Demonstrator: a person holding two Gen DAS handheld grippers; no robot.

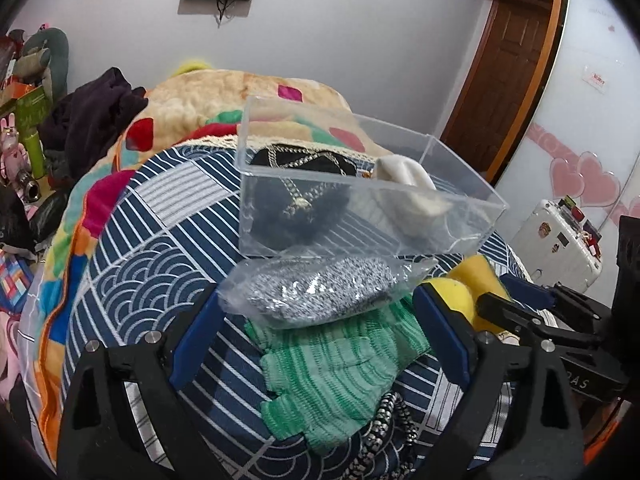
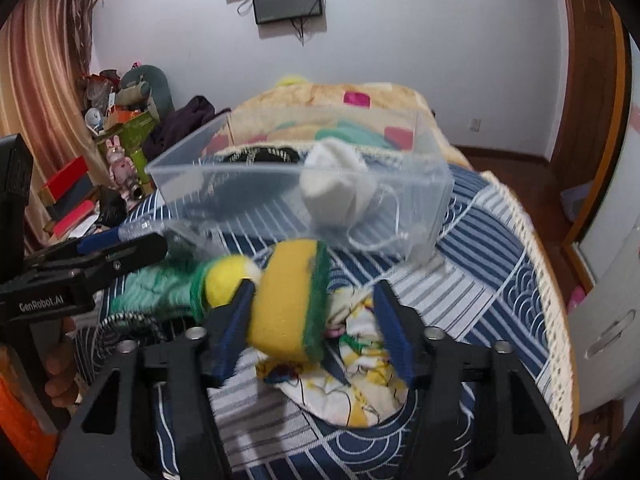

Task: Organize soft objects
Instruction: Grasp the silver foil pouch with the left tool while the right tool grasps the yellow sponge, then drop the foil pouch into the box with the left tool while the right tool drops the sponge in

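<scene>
A clear plastic box (image 1: 460, 196) (image 2: 424, 184) sits on the bed, holding a black item with a gold chain (image 1: 304, 184) and a white sock (image 1: 412, 188) (image 2: 336, 184). My left gripper (image 1: 320, 312) is open around a bagged grey speckled item (image 1: 316, 292), just in front of the box and above a green knit cloth (image 1: 340, 372) (image 2: 160, 288). My right gripper (image 2: 316, 320) is open, with a yellow-green sponge (image 2: 288, 300) (image 1: 480, 272) resting against its left finger. A yellow ball (image 2: 224, 280) (image 1: 448, 292) lies beside it.
The bed has a navy patterned cover (image 1: 160, 240) (image 2: 500, 248) and a colourful blanket (image 1: 192, 112) behind. A floral cloth (image 2: 360, 376) lies under the right gripper. A black-white cord (image 1: 384, 432) lies near. Clutter (image 2: 116, 140) stands left; a white suitcase (image 1: 556, 248) right.
</scene>
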